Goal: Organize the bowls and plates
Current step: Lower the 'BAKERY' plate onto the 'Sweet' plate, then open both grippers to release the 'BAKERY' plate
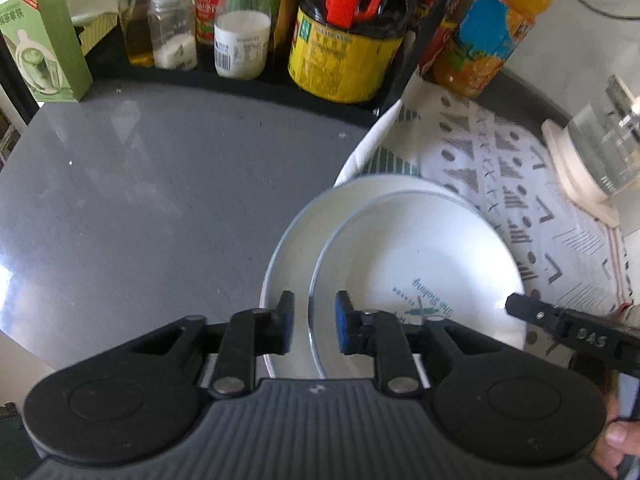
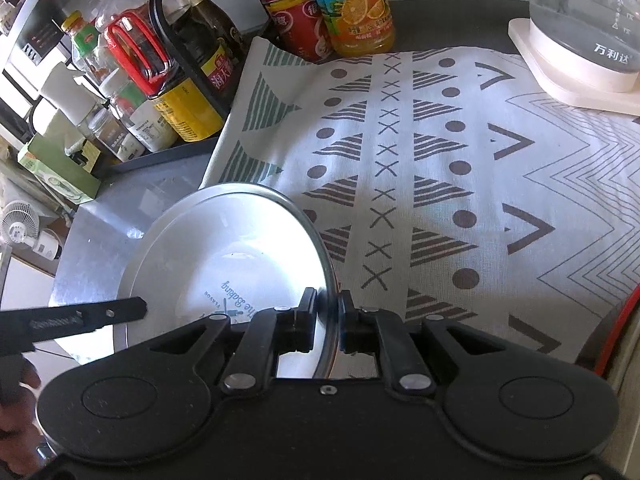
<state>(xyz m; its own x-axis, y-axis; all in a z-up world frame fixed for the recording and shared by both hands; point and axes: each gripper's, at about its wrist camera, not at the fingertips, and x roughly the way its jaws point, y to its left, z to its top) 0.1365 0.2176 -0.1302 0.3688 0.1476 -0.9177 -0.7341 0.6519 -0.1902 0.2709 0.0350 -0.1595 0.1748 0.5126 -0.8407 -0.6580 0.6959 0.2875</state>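
Right wrist view shows the right gripper [image 2: 325, 322] pinching the top plate's [image 2: 224, 248] rim at 5 o'clock over a lower plate [image 1: 288, 256], while the left gripper [image 1: 311, 326], slightly parted, grips nothing; centre it before releasing.

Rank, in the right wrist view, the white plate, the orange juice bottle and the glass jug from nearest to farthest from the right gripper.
1. White plate: its rim is between the jaws of the right gripper.
2. Orange juice bottle at the top centre and glass jug at the top right: both far, too close to call.
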